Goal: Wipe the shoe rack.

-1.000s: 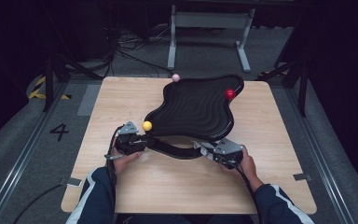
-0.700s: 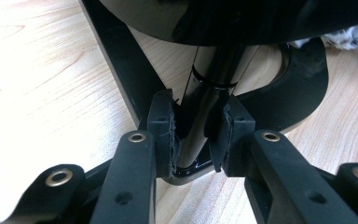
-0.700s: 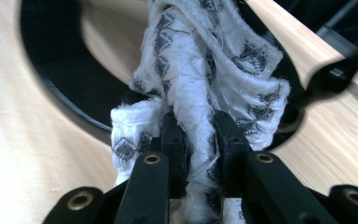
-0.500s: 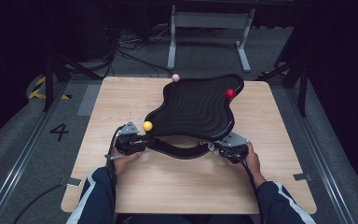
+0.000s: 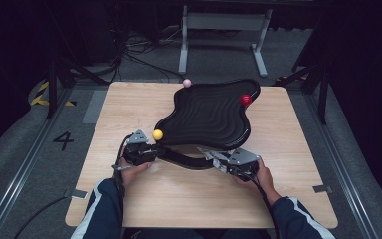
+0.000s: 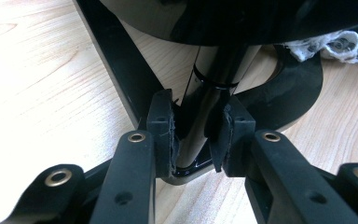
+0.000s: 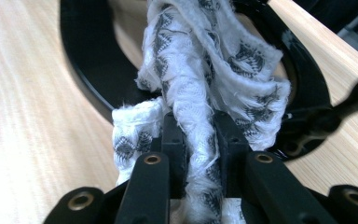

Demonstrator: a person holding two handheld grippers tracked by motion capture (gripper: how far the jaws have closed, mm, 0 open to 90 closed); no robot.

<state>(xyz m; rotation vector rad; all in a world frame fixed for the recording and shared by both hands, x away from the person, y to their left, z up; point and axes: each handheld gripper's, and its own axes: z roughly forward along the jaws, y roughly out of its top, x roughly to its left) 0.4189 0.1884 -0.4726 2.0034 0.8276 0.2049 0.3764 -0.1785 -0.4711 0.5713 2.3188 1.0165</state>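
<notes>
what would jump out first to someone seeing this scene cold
The big wavy black tray raised over the middle of the wooden table draws the eye first, with a yellow ball at its near left corner, a red ball near its far right edge and a pink ball at its far rim. At the near side, the left gripper clamps a glossy black post and the right gripper clamps a frayed white cloth wrap.

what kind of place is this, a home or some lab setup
Most likely a lab or recording studio, not a home. A bare wooden table stands on grey floor marked with the number 4, cables trail in the dark behind it, and a metal stand sits beyond.
</notes>
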